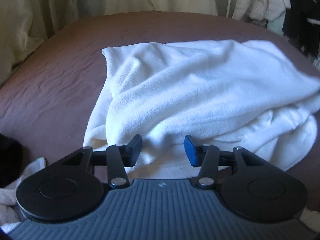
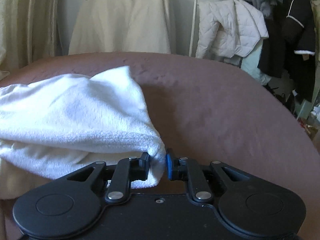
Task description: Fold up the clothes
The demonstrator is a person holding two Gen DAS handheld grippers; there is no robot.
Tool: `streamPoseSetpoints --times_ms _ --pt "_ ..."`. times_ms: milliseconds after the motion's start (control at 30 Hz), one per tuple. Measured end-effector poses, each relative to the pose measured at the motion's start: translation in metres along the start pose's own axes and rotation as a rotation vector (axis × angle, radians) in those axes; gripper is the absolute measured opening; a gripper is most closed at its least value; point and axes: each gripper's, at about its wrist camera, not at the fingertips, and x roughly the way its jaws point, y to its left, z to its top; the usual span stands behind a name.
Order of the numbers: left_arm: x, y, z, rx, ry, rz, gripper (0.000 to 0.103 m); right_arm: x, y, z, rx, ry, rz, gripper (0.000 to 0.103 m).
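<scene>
A white fleece garment (image 1: 192, 92) lies bunched on the brown bed (image 1: 56, 84). My left gripper (image 1: 163, 150) is open, its jaws wide apart just above the garment's near edge, holding nothing. In the right wrist view my right gripper (image 2: 158, 165) is shut on a corner of the same white fleece garment (image 2: 76, 116), which stretches away to the left and is lifted a little off the bed (image 2: 220, 110).
Cream curtains (image 1: 30, 20) and a draped cream cover (image 2: 120, 20) stand behind the bed. A rack with a white puffer jacket (image 2: 230, 32) and dark clothes (image 2: 290, 50) is at the right. Other white cloth (image 1: 8, 198) and a dark object (image 1: 10, 156) lie at the near left.
</scene>
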Motion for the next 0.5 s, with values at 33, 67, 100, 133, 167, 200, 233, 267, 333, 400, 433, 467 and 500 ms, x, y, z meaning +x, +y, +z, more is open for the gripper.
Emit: streamPoseSetpoints --times_ms 33,67,100,133,167,200,233,267,333,400,433,467,500 --pt "0.0 -0.001 0.001 0.005 0.0 0.019 0.018 -0.005 -0.001 0.005 0.001 -0.035 0.004 0.016" --pt "-0.007 0.002 0.002 -0.018 -0.022 0.013 0.007 -0.011 -0.004 0.013 0.022 -0.072 0.021 0.016" --pt "-0.014 0.006 0.003 -0.041 -0.045 0.006 0.006 -0.018 -0.007 0.02 0.049 -0.109 0.042 0.016" --pt "-0.022 0.01 0.004 -0.065 -0.068 0.0 0.006 -0.025 -0.011 0.028 0.076 -0.146 0.063 0.015" --pt "-0.03 0.013 0.006 -0.088 -0.091 -0.007 0.006 -0.031 -0.014 0.036 0.102 -0.183 0.084 0.015" --pt "-0.045 0.02 0.008 -0.129 -0.134 -0.025 0.006 -0.038 -0.017 0.043 0.129 -0.22 0.105 0.015" --pt "-0.06 0.026 0.01 -0.171 -0.179 -0.043 0.006 -0.041 -0.021 0.046 0.156 -0.233 0.126 0.015" --pt "-0.07 0.033 0.012 -0.22 -0.203 -0.082 0.006 -0.045 -0.026 0.047 0.184 -0.239 0.155 0.015" --pt "-0.078 0.039 0.014 -0.256 -0.206 -0.129 0.006 -0.043 -0.033 0.043 0.21 -0.214 0.171 0.015" --pt "-0.075 0.036 0.013 -0.223 -0.163 -0.138 0.007 -0.028 -0.034 0.03 0.171 -0.14 0.123 0.029" --pt "-0.064 0.024 0.01 -0.146 -0.087 -0.084 0.007 -0.022 -0.033 0.024 0.135 -0.107 0.101 0.036" --pt "-0.054 0.014 0.007 -0.089 -0.022 -0.06 0.008 -0.015 -0.031 0.017 0.1 -0.074 0.079 0.046" --pt "-0.043 0.006 0.002 -0.049 0.039 -0.044 0.008 -0.009 -0.029 0.01 0.064 -0.041 0.056 0.046"
